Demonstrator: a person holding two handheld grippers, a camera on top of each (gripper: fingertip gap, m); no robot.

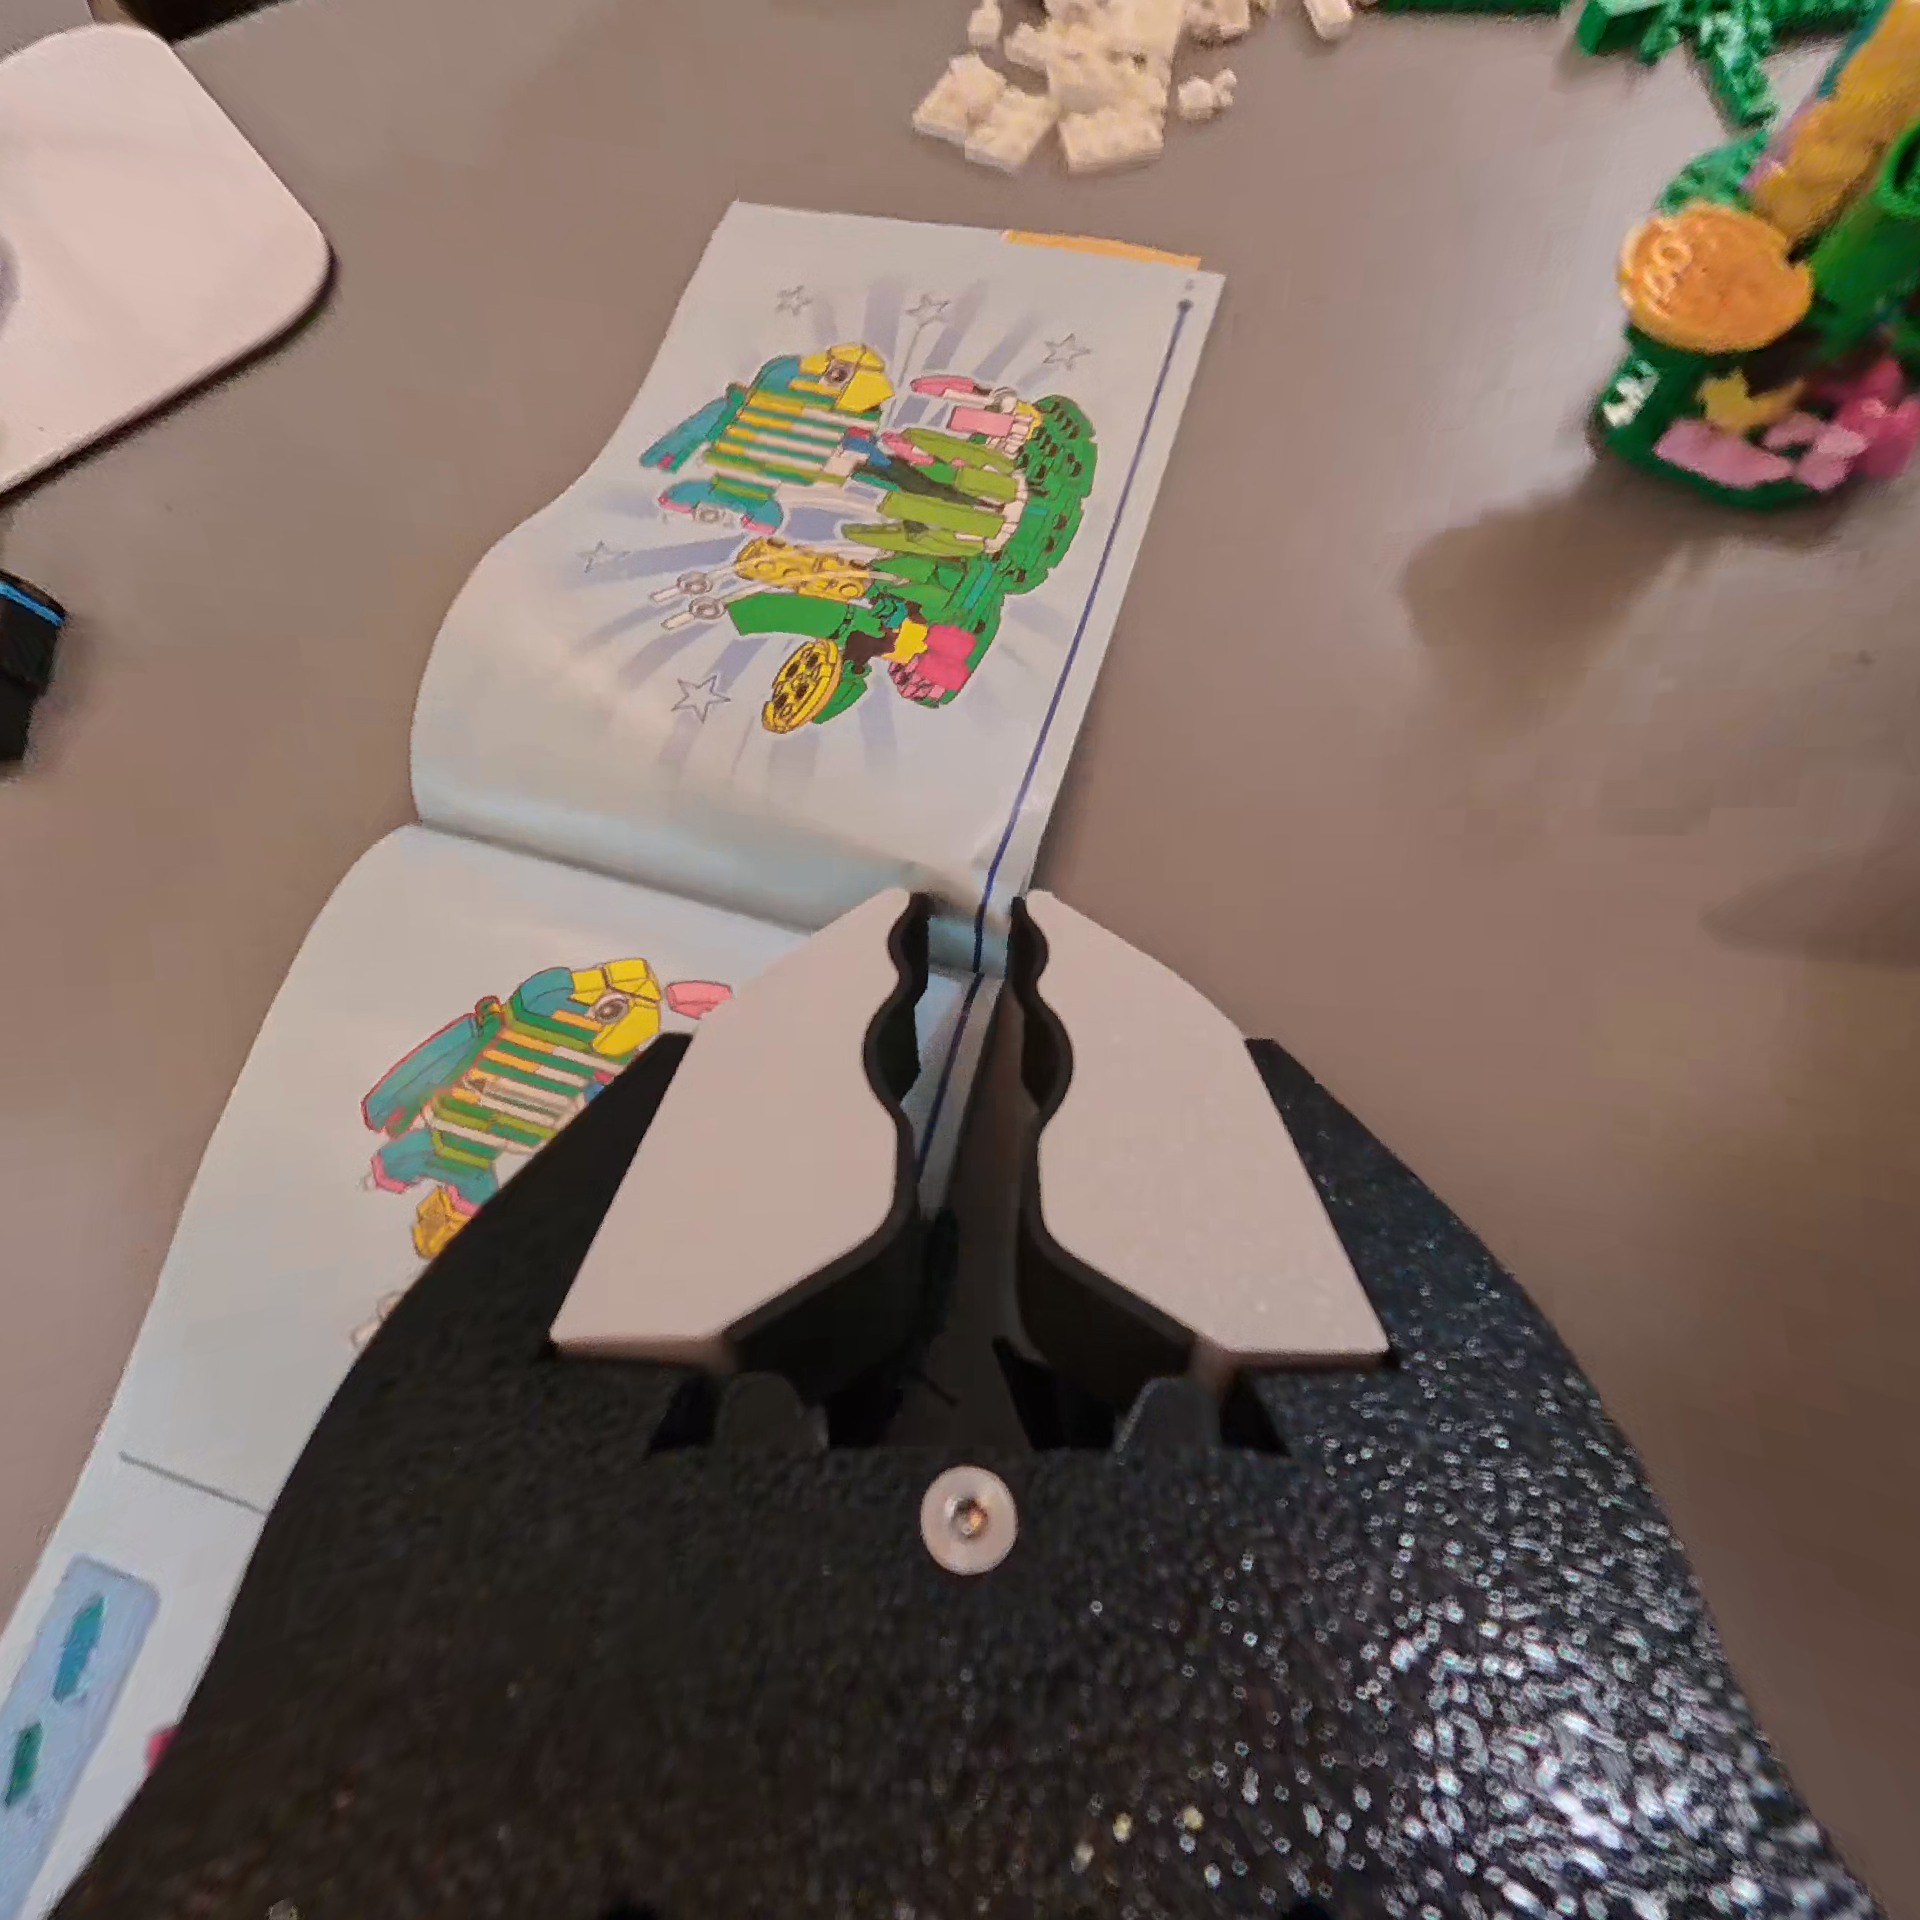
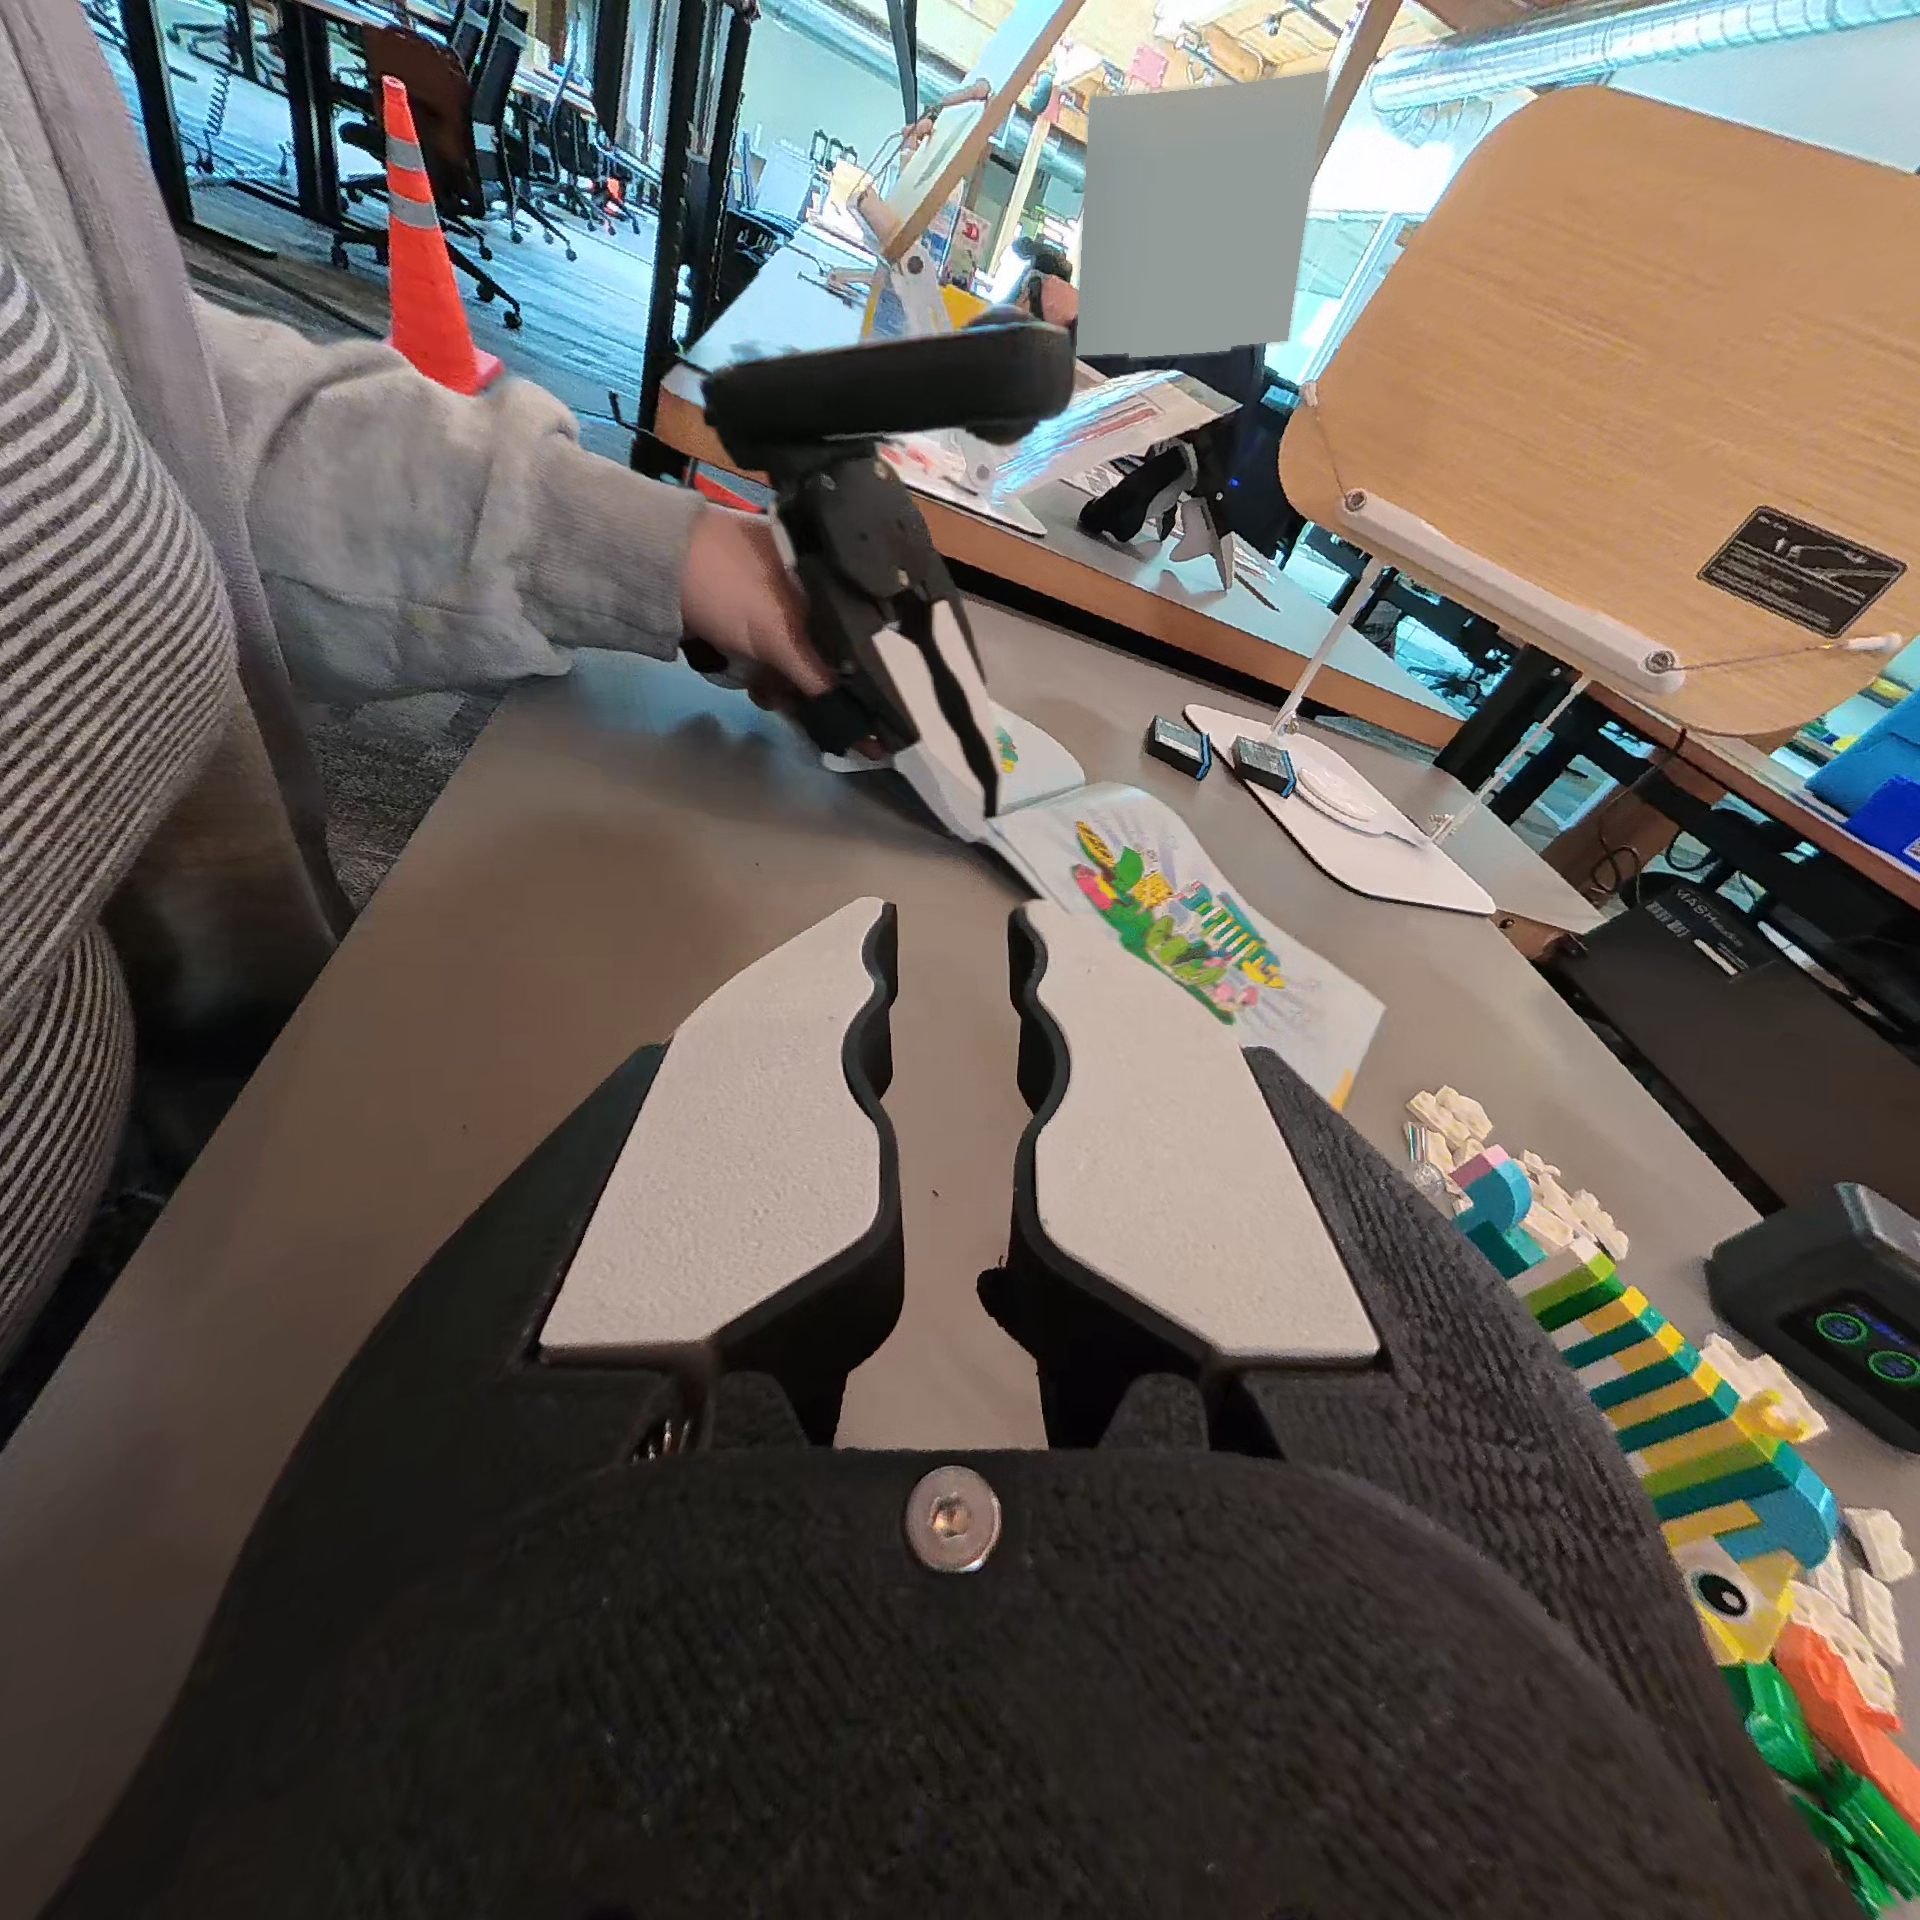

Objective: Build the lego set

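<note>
1. The booklet (image 1: 790,582) lies open on the table (image 1: 1455,935), showing a finished striped bird beside a green plant model; I take this spread as close to the end of the instructions.
2. The left claw (image 1: 966,914) sits at the booklet's near right edge, at the fold. Its jaws are nearly closed, with the page edge running between them. Whether they actually pinch the paper, I cannot tell.
3. The right claw (image 2: 951,920) hovers above bare table short of the booklet, jaws a little apart and holding nothing.
4. Built so far: a striped bird (image 2: 1704,1455) in teal, yellow and green lies on the table right of the booklet, its yellow head with an eye and an orange part towards the camera. It looks mostly assembled.
5. A green model (image 1: 1766,343) with a gold coin and pink flowers stands beyond the booklet's far right corner, also well advanced.
6. Left over: a heap of white bricks (image 1: 1081,83) past the booklet's far edge, and loose green pieces (image 1: 1704,42) near it.
7. Judgement: the main sub-builds exist; joining them and using the loose bricks seems to remain.
</note>
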